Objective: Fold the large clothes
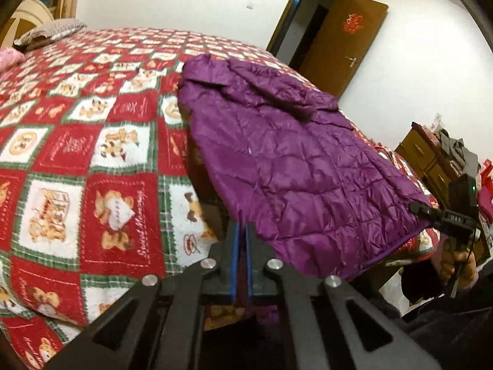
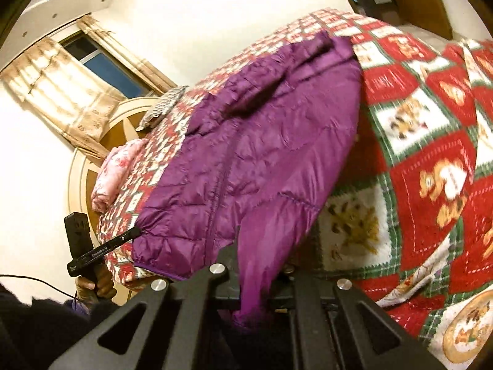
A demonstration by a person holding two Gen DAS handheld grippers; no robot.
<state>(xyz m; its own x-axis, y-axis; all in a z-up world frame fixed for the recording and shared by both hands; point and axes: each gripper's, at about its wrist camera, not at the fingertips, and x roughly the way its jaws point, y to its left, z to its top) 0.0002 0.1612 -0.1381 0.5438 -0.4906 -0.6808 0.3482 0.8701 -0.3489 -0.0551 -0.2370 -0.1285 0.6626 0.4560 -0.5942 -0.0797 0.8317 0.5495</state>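
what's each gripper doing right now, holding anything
Left gripper: shut on the near hem of the purple jacket.
Right gripper: shut on the same jacket's other near corner.

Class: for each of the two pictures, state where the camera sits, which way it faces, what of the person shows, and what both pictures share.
Left wrist: on the left gripper, looking down along its shut jaws over the jacket on the bed toward the door; the right hand and right gripper show at right.
Right wrist: on the right gripper, looking along the jacket toward the window; its jaws are hidden under the cloth; the left hand shows at left.
Shared: jacket, bed, pillow, each gripper pinching a near corner.
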